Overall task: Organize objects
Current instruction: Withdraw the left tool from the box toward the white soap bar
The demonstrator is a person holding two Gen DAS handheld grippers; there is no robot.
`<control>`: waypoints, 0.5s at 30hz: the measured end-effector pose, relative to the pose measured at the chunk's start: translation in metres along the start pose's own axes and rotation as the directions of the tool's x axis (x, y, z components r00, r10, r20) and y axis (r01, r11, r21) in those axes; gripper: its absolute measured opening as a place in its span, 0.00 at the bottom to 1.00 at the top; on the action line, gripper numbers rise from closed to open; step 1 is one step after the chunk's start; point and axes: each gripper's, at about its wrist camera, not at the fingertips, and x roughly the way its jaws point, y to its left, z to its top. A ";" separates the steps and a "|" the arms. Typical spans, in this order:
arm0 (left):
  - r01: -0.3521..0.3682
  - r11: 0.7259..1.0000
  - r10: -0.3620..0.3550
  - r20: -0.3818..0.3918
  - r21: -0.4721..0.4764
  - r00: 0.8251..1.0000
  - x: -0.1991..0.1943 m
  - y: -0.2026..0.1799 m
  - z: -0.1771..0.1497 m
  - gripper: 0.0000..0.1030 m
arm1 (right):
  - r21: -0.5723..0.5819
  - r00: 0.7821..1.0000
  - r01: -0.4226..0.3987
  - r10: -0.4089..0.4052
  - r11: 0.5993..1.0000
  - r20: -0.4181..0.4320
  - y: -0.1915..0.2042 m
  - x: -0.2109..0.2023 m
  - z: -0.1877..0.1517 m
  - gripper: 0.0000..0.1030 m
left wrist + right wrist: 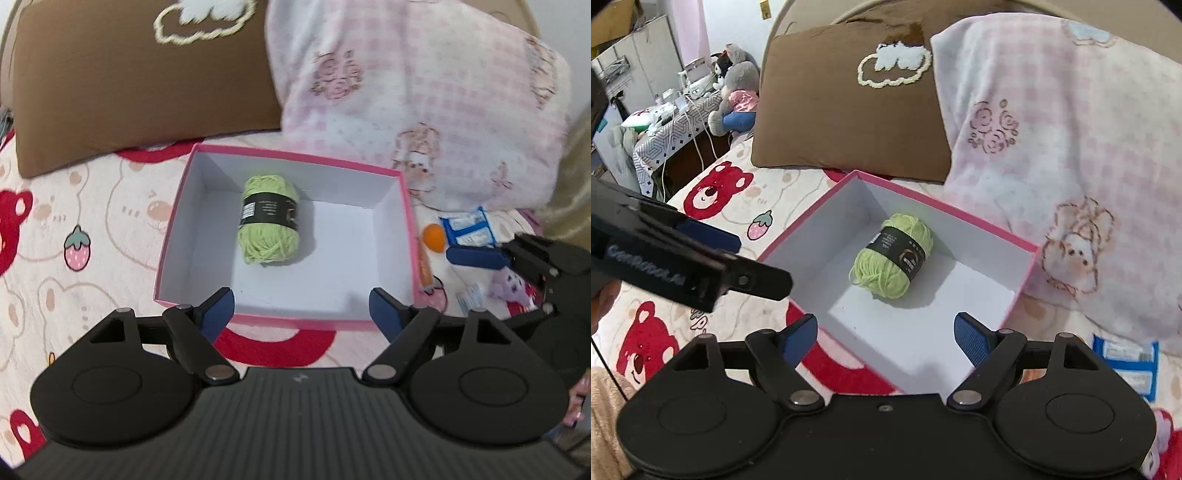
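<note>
A pink box (295, 157) with a white inside lies on the bed and holds a green yarn ball (269, 220), also seen in the right wrist view (892, 256) inside the box (960, 214). My left gripper (301, 310) is open and empty over the box's near rim. My right gripper (885, 338) is open and empty above the box's near corner. To the right of the box lie an orange ball (434, 238), blue-white packets (467, 227), an orange pen (424, 264) and a small purple plush toy (511, 286).
A brown pillow (140, 81) and a pink checked blanket (424, 92) lie behind the box. The bear-print bedsheet (92, 221) spreads to the left. A cluttered table with plush toys (735, 92) stands beyond the bed's left edge. Blue packets (1126, 363) lie at the right.
</note>
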 end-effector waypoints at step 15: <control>-0.046 0.993 0.038 0.083 0.105 0.996 -0.035 -0.044 -0.041 0.80 | 0.073 0.999 0.019 -0.017 0.997 -0.027 -0.016 -0.055 -0.036 0.82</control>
